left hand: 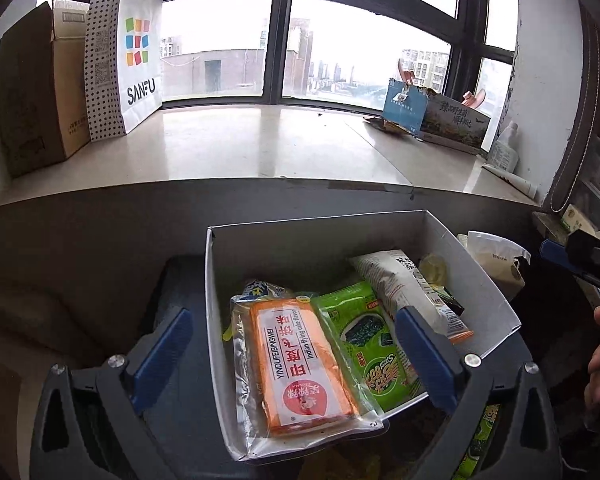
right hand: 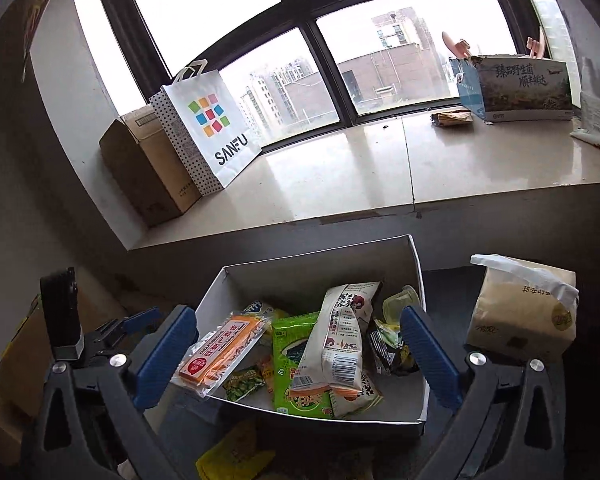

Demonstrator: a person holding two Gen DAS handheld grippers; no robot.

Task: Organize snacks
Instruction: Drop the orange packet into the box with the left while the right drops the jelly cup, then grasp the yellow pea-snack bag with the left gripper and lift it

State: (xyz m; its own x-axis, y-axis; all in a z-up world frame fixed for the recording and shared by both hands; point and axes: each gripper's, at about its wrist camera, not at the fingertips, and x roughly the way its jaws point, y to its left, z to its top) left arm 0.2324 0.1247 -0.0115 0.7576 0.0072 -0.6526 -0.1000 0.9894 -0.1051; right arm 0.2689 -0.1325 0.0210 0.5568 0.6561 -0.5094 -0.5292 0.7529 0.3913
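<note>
Both grippers, left [left hand: 296, 360] and right [right hand: 296, 356], hang with jaws spread wide, holding nothing, over the white box [left hand: 496, 304]. Inside it, the orange cake packet [left hand: 300, 364] lies at 6 o'clock, the green seaweed pack [left hand: 364, 344] beside it, the white pouch [left hand: 416, 292] toward 1 o'clock. Beyond, a SANFU bag [left hand: 136, 56] stands on the sill at 10 o'clock.

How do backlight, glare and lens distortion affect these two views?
Left wrist view: window blown out, sill bowed by the fisheye, orange snack pack sharp and readable. Right wrist view: glare streaks the sill, white box interior dim, corners vignetted.
</note>
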